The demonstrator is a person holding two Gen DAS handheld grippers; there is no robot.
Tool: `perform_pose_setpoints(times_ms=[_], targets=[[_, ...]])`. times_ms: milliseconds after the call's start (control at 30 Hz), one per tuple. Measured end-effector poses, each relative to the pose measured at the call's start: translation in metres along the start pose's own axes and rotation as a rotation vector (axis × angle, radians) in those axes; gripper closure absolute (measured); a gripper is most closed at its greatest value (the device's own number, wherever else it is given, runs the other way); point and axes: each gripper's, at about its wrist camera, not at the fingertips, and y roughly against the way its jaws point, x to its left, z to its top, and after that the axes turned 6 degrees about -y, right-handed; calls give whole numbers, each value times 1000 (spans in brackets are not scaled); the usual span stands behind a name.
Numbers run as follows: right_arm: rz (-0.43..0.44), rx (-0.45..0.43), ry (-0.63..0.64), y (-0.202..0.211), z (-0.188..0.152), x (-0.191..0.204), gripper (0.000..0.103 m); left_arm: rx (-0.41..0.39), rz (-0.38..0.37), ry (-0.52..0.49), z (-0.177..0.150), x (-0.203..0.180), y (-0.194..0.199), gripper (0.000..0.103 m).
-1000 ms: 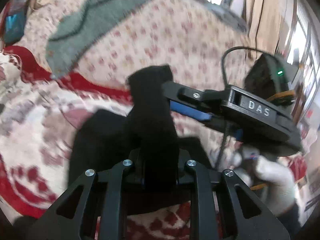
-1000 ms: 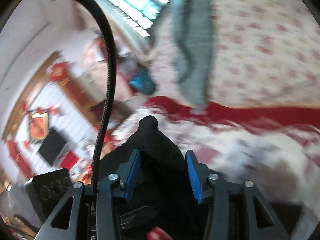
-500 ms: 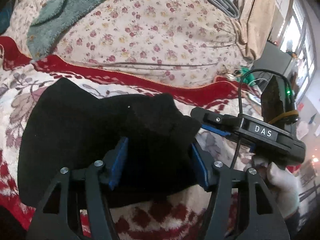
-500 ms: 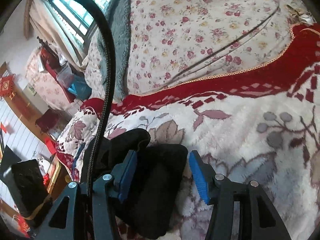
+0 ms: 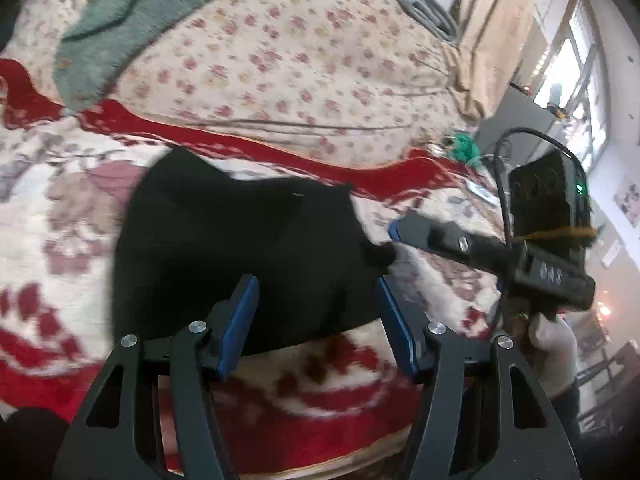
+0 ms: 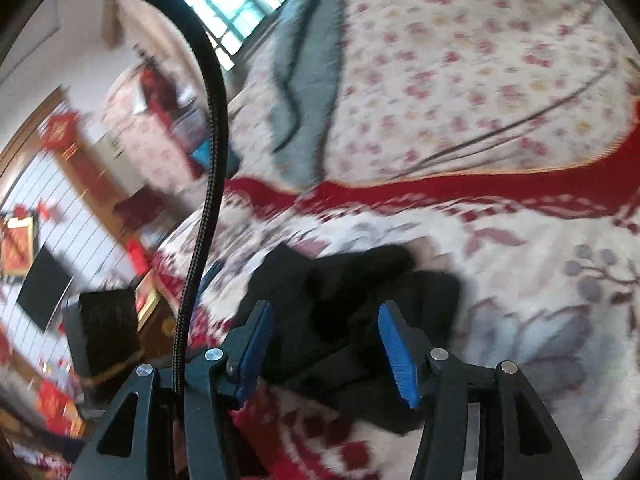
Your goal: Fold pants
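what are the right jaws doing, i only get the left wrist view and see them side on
Observer: The right gripper is open; its blue pads stand apart, not pressing on the black pants.
Operator: do the pants lie flat on that side
Observer: No, they are bunched into a raised ridge between the pads, on the floral blanket.
Operator: anything close to the jaws
Observer: A braided black cable curves up just left of them.
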Motion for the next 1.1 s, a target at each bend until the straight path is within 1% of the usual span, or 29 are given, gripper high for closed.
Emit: perform_pose_setpoints(times_ms=[33,100,133,167,200,233,267,300,367,467,500,567,633,733,767,833,867,900,967,1033,1067,1100], targets=[[-9,12,28,-6,-2,5,50,-6,27,-6,0,5,4,43],[-69,42,110,-21,-5,16,50,-20,88,-18,1,17,9,43],[-108,62,165,-30,-5,21,50,-24,109,-17,2,22,10,43],[-124,72,195,-36,-5,22,51,-26,123,-11,3,27,10,43],[-126,83,213,-44,-5,21,60,-26,133,3,6,34,9,43],[-115,100,218,-51,-5,18,67,-26,139,13,8,39,7,43],[-113,114,225,-55,-6,16,79,-22,147,18,10,42,4,43],[-126,123,245,-59,-9,14,89,-12,157,22,13,45,0,43],[-124,121,268,-52,-16,17,98,-7,162,22,16,47,-6,43],[-148,93,281,-27,-28,19,99,-22,176,6,18,47,-12,43],[-166,94,261,-19,-33,14,99,-23,179,0,19,46,-16,43],[-168,110,179,-18,-44,-4,99,-24,194,-3,20,45,-21,43],[-186,167,142,-27,-58,-20,100,-24,215,-6,21,42,-24,43],[-178,133,124,-11,-59,-19,100,-31,200,-24,24,40,-17,43],[-192,110,133,-4,-55,-18,98,-36,200,-30,24,39,-15,43],[-257,28,158,13,-42,-13,79,-48,219,-57,29,39,-13,43],[-267,2,158,18,-36,-12,49,-48,228,-69,33,39,-14,43],[-257,-23,141,21,-27,-12,32,-46,234,-74,37,41,-16,43],[-225,-44,94,20,-13,-15,32,-46,216,-77,44,44,-20,43],[-197,-38,56,8,1,-21,32,-20,210,-87,52,49,-32,43],[-201,-35,53,-1,5,-23,33,-3,216,-92,56,52,-39,43],[-220,-18,50,-14,10,-28,38,7,224,-92,59,55,-44,43]])
